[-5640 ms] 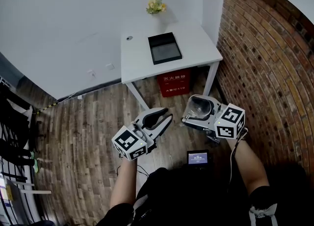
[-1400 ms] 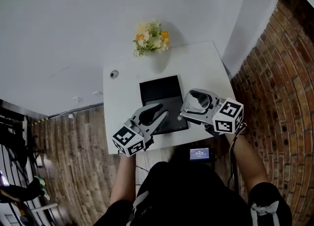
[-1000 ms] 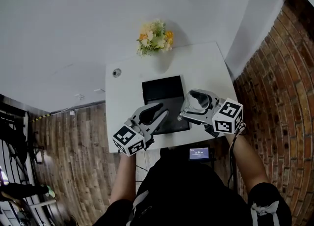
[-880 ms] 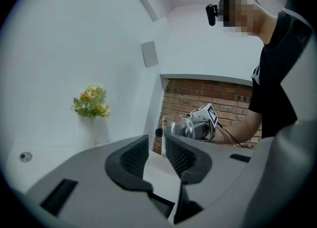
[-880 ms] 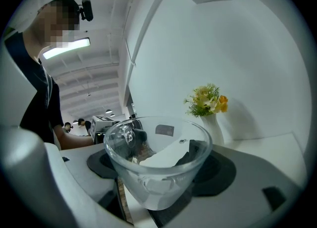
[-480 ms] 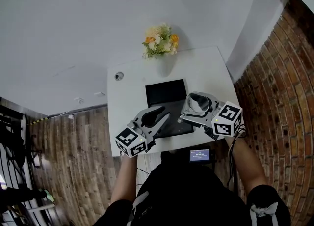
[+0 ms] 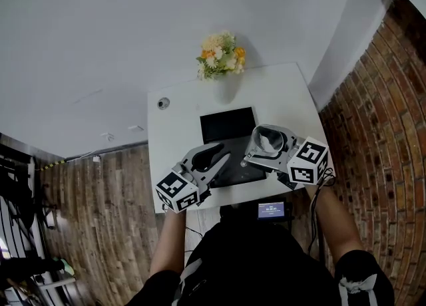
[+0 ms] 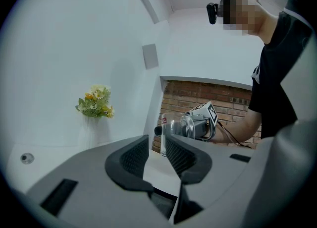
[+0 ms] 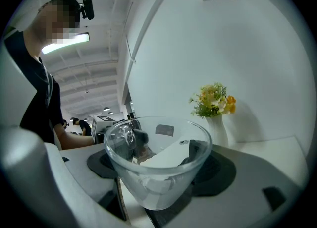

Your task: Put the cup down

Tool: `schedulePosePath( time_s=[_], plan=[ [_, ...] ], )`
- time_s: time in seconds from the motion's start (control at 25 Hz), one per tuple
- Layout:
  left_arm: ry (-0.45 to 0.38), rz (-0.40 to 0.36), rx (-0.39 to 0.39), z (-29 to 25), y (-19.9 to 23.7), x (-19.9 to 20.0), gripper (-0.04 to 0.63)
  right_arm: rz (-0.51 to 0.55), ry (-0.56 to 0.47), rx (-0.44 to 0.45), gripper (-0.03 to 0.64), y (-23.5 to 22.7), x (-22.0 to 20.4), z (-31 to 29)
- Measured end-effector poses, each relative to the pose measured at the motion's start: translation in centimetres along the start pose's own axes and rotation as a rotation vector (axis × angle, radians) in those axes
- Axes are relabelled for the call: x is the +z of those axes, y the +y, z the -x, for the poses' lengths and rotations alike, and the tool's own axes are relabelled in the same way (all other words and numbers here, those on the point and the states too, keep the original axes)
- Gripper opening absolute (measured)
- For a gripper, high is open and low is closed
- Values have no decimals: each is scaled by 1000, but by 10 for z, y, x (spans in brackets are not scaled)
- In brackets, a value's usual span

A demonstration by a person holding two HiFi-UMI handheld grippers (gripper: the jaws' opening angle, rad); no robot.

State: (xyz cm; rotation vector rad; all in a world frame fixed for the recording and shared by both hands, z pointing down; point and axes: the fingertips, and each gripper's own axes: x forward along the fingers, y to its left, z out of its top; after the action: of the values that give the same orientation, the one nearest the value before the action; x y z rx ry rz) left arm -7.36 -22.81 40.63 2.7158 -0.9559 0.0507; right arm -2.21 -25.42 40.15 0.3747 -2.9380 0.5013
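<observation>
A clear glass cup (image 9: 158, 172) sits between the black pads (image 9: 218, 172) of my right gripper (image 9: 159, 160), which is shut on it. In the head view the cup (image 7: 268, 140) hangs above the right edge of a black tray (image 7: 226, 125) on a white table (image 7: 283, 95). My left gripper (image 7: 224, 156) hovers over the tray's front left part. Its jaws stand a narrow gap apart with nothing between them (image 8: 157, 145). Through that gap the left gripper view shows the cup (image 8: 177, 127) in the right gripper (image 8: 198, 123).
A white vase of yellow and orange flowers (image 7: 221, 54) stands at the table's back edge, against the white wall. A small round fitting (image 7: 164, 103) sits at the table's back left. A brick wall (image 7: 379, 98) runs along the right; wooden floor (image 7: 100, 218) lies to the left.
Since 5.6 s ago both grippers have come from over the floor to above the tray on the table, the cup still held. In the last half second almost nothing moved.
</observation>
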Motion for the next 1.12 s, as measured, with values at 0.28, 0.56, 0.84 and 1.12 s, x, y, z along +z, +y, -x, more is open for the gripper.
schedulePosePath(
  time_s=[0.28, 0.56, 0.84, 1.12],
  plan=[
    [4, 8, -10, 0, 3, -3, 98, 0, 5, -11, 411, -6, -3, -2],
    [17, -1, 3, 0, 14, -1, 98, 18, 5, -27, 411, -25, -1, -17],
    [30, -9, 35, -1, 34, -1, 98, 52, 19, -52, 411, -54, -6, -47],
    [48, -5, 39, -7, 53, -5, 98, 8, -10, -119, 411, -102, -17, -76]
  ],
)
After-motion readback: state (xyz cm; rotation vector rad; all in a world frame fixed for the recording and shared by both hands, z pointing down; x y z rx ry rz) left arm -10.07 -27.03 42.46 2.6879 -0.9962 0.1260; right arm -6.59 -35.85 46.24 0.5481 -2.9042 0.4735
